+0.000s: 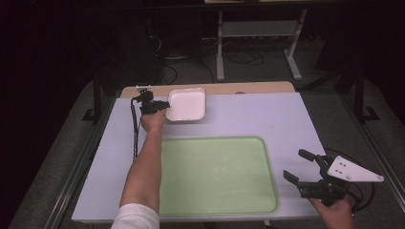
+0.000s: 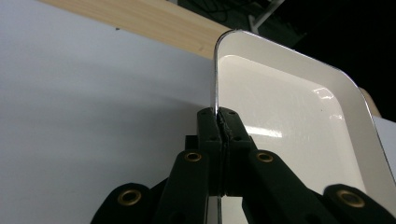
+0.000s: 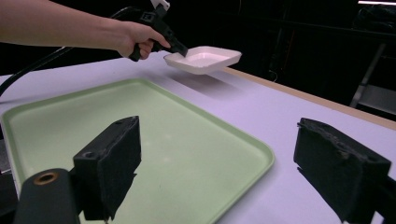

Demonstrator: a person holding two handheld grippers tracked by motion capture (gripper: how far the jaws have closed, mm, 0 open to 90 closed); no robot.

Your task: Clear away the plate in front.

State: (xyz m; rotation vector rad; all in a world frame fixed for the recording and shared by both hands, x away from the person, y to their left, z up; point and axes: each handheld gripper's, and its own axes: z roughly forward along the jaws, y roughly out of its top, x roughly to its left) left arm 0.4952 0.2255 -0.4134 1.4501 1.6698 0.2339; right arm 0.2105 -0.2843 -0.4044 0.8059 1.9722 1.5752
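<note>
Jaws of the left gripper (image 2: pixel 218 122) are pinching the near rim of a shallow white dish (image 2: pixel 289 121), closed tight on its thin edge. The dish (image 1: pixel 187 104) is sitting at the far side of the table (image 1: pixel 286 119), close to the wooden strip along the back edge, and from the right gripper view the white dish (image 3: pixel 205 59) is hanging clear of the tabletop with a shadow under it, tilted slightly. The left hand (image 1: pixel 154 119) is reaching out over the far left corner of a big green tray (image 1: pixel 217 174) that is lying flat in the middle of the table. Well apart, at the near right corner, the right gripper (image 1: pixel 302 168) is hovering with its jaws spread wide, gripping nothing, just beside the tray's right edge
</note>
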